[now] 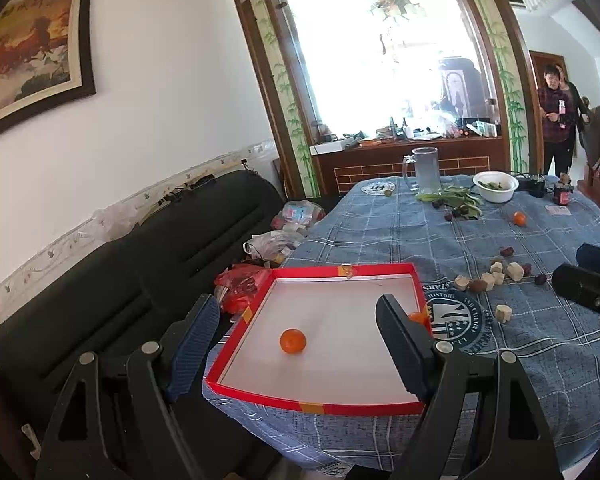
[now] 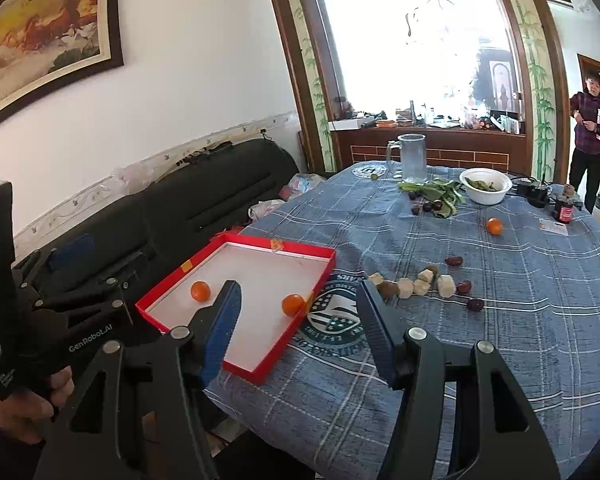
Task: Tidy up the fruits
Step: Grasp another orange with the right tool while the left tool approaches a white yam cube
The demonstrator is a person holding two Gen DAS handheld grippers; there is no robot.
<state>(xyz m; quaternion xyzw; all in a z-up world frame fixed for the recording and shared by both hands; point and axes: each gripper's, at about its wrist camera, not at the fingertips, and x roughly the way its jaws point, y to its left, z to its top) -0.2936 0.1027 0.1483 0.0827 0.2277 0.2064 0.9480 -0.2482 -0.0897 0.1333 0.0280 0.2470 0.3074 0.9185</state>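
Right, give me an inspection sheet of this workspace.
Surface: table under blue checked cloth.
Job's things: red tray holds two oranges; third orange loose on cloth, dark fruits scattered.
Clutter: pale chunks, white bowl, greens, jug, small jar.
Grippers: left gripper and right gripper open, empty.
Cables: black cable and adapter past the bowl.
Surroundings: black sofa, plastic bags, two people at the doorway.

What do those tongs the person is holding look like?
Both tongs are matte black plastic, each with two angular arms joined by silver round pivot pins. The left tongs and right tongs have fingers faced with dark blue ribbed pads. The left one's handle bears white "GenRobot.AI" lettering.
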